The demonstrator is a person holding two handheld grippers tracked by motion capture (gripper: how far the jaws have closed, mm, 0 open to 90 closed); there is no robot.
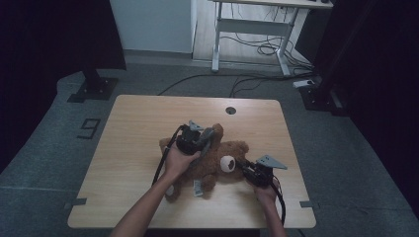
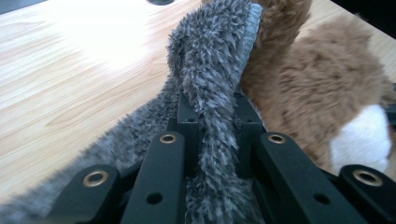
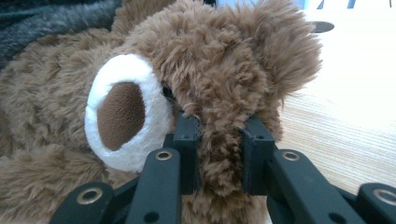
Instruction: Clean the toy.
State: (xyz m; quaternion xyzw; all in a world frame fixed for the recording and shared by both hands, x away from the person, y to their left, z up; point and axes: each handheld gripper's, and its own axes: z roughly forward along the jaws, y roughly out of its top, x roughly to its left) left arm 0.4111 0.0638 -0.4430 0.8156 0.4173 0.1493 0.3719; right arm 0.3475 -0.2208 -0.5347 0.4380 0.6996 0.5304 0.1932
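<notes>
Pale wooden bench [image 1: 133,128], mid-surface: a brown teddy bear [image 1: 217,160] is lying there, its head fur pinched by the right tool [image 3: 219,154], while grey plush cloth [image 2: 210,70] is clamped in the left tool [image 2: 212,140]. If the two are pulled apart, fur could slip free or the bear be dragged.

You see a shaggy brown plush teddy bear [image 3: 224,70], fuzzy grey cloth [image 2: 210,70], matt black plastic jaws and a smooth light wood-grain table [image 1: 138,123].

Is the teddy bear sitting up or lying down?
Lying down. The teddy bear is flat on the table, head toward the right gripper, which pinches its ear; the left gripper holds grey fabric.
</notes>
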